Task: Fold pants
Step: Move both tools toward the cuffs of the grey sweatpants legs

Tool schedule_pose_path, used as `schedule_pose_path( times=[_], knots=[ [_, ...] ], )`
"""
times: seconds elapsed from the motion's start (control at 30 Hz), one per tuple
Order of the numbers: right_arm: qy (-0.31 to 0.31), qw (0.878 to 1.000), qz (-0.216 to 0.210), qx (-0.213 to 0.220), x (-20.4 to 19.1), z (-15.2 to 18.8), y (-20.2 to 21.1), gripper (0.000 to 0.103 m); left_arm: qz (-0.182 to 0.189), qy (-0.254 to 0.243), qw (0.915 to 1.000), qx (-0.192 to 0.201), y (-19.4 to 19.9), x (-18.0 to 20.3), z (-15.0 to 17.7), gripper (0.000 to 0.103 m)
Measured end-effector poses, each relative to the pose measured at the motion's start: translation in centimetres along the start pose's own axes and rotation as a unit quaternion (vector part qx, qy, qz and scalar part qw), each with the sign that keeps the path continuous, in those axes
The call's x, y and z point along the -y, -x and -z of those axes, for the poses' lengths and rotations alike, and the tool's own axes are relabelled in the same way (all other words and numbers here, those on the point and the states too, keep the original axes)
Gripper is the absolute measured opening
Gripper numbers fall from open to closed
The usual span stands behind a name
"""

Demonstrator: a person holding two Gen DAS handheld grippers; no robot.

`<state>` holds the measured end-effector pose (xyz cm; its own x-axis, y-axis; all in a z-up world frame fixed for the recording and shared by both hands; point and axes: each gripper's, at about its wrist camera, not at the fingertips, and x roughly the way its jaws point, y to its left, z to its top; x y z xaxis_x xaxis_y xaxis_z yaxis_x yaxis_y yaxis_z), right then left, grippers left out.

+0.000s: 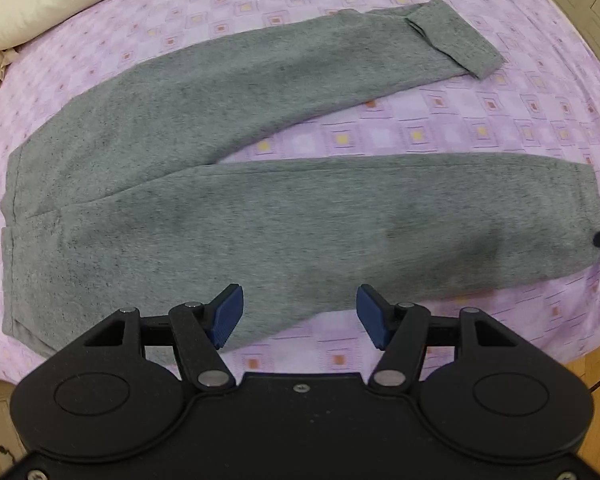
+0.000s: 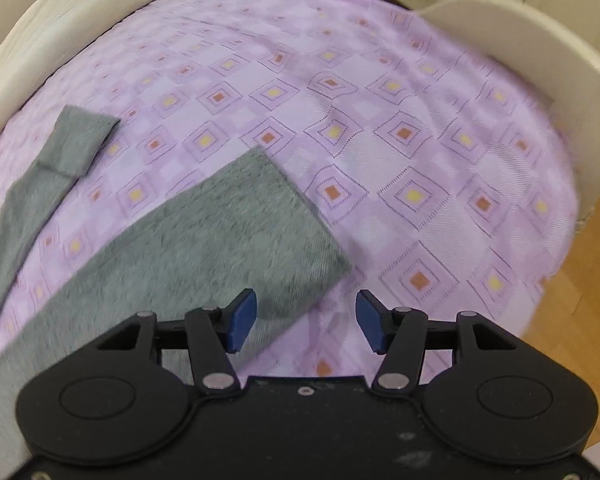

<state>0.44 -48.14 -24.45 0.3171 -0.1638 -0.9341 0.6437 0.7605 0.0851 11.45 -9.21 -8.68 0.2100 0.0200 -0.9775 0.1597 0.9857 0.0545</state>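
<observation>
Left gripper (image 1: 300,316) pointing steeply down over near leg of grey fleece pants (image 1: 220,184), jaws wide, empty. Right gripper (image 2: 306,320) likewise wide and empty, above that leg's cuff corner. Pants spread flat on lilac checked bedsheet (image 2: 420,160), far cuff folded back. Cream bed rail (image 2: 520,40) at right.

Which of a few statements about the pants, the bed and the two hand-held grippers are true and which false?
1. The pants lie spread on the bedsheet. True.
2. The far leg's cuff is turned back on itself. True.
3. The left hand-held gripper is shut on the waistband. False: it is open, holding nothing.
4. The right hand-held gripper is open above the near leg's cuff. True.
5. The legs are stacked. False: sheet shows between them.
</observation>
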Motion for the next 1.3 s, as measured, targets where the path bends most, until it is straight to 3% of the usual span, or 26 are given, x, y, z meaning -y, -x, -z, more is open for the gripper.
schedule_pose_path(
  times=[0.17, 0.27, 0.33, 0.53, 0.63, 0.73, 0.83, 0.87, 0.97, 1.03, 1.17, 1.27, 1.3],
  knots=[
    [0.017, 0.999, -0.023, -0.029, -0.1, -2.1, -2.7, 0.045, -0.002, 0.01, 0.9999, -0.009, 0.8, 2.0, -0.4, 0.065],
    [0.041, 0.998, -0.027, -0.035, -0.6, -2.6, -3.4, 0.031, -0.006, 0.013, 0.9998, -0.01, 1.2, 2.6, -0.4, 0.065],
    [0.063, 0.997, -0.031, -0.035, -0.9, -2.9, -3.6, 0.012, -0.008, 0.015, 0.9998, -0.011, 1.1, 3.0, -0.5, 0.065],
    [0.178, 0.984, -0.006, -0.014, -2.3, -4.1, -0.6, 0.007, -0.015, 0.015, 0.9996, -0.017, 0.9, 3.4, -0.5, 0.065],
    [0.171, 0.985, 0.027, -0.026, -1.5, -4.9, -1.3, 0.006, -0.012, 0.02, 0.9995, -0.021, 0.7, 3.2, -0.5, 0.065],
    [0.174, 0.983, 0.03, -0.052, -1.4, -4.9, -3.3, 0.011, -0.015, 0.019, 0.9994, -0.026, 0.3, 3.1, -0.4, 0.065],
    [0.186, 0.98, 0.073, -0.019, -1.8, -5.1, -2.6, 0.028, -0.022, 0.018, 0.9993, -0.024, 0.3, 3.0, -0.3, 0.065],
    [0.184, 0.98, 0.077, 0.003, -2.0, -5.4, -1.7, 0.028, -0.021, 0.022, 0.9993, -0.024, 0.3, 2.8, -0.3, 0.065],
    [0.187, 0.981, 0.011, 0.041, -2.9, -6.3, 0.3, 0.035, -0.017, 0.035, 0.999, -0.023, 0.0, 2.5, -0.3, 0.065],
    [0.199, 0.979, -0.028, 0.043, -4.1, -6.9, -0.1, 0.037, -0.016, 0.042, 0.9989, -0.016, -0.2, 2.4, -0.3, 0.065],
    [0.237, 0.969, -0.063, 0.02, -7.1, -8.0, -4.1, 0.037, -0.027, 0.056, 0.9981, 0.001, -0.4, 2.0, -0.6, 0.065],
    [0.25, 0.968, 0.003, -0.026, -8.0, -8.5, -8.2, 0.037, -0.032, 0.06, 0.9976, 0.016, -0.8, 1.8, -1.4, 0.065],
    [0.251, 0.967, 0.018, -0.021, -8.2, -8.7, -8.6, 0.037, -0.037, 0.058, 0.9975, 0.02, -1.0, 1.7, -2.0, 0.065]
  ],
)
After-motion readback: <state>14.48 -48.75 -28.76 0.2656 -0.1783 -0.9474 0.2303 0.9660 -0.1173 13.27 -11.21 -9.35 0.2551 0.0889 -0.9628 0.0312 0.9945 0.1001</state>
